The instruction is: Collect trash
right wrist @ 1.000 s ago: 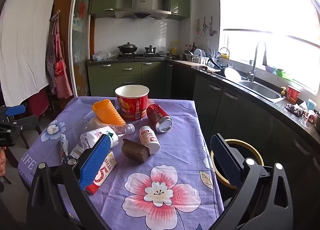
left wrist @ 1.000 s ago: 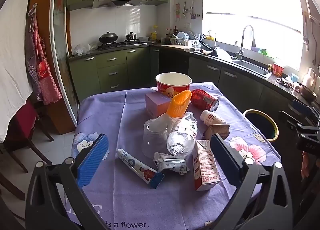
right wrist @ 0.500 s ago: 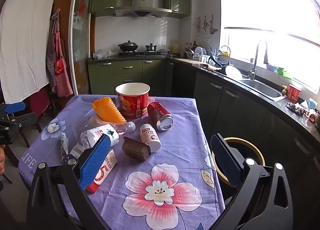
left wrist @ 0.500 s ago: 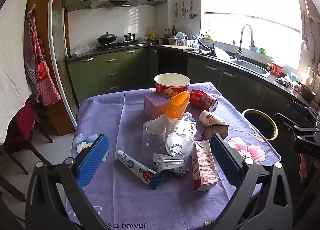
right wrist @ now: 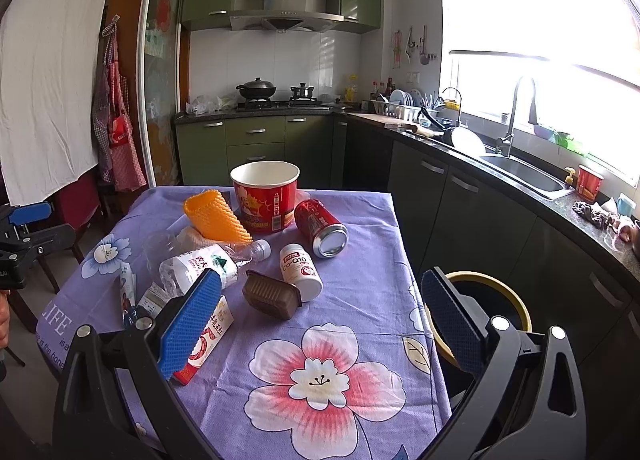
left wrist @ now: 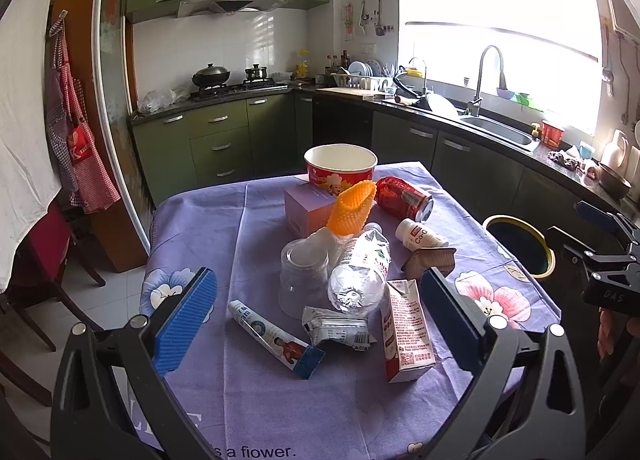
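Observation:
Trash lies on a purple flowered tablecloth [left wrist: 256,232]: a red paper bowl [left wrist: 340,168], a red can [left wrist: 404,196], an orange cone [left wrist: 352,208], a clear bottle [left wrist: 360,272], a red-white carton [left wrist: 406,328], a tube [left wrist: 276,334], a white Co-Q10 bottle [right wrist: 301,269] and a brown tub [right wrist: 271,294]. A yellow-rimmed bin [right wrist: 486,312] stands at the table's right side. My left gripper [left wrist: 316,324] is open and empty, above the near edge. My right gripper [right wrist: 320,324] is open and empty, above the table's near right corner.
Green kitchen cabinets [left wrist: 216,140] with a stove stand behind the table. A counter with a sink [right wrist: 520,172] runs along the right. A red chair [left wrist: 44,244] stands left of the table. A purple box [left wrist: 308,206] and a clear cup [left wrist: 304,276] also sit among the trash.
Both grippers have drifted very slightly; the views are almost the same. Nothing on the table has moved and both stay open.

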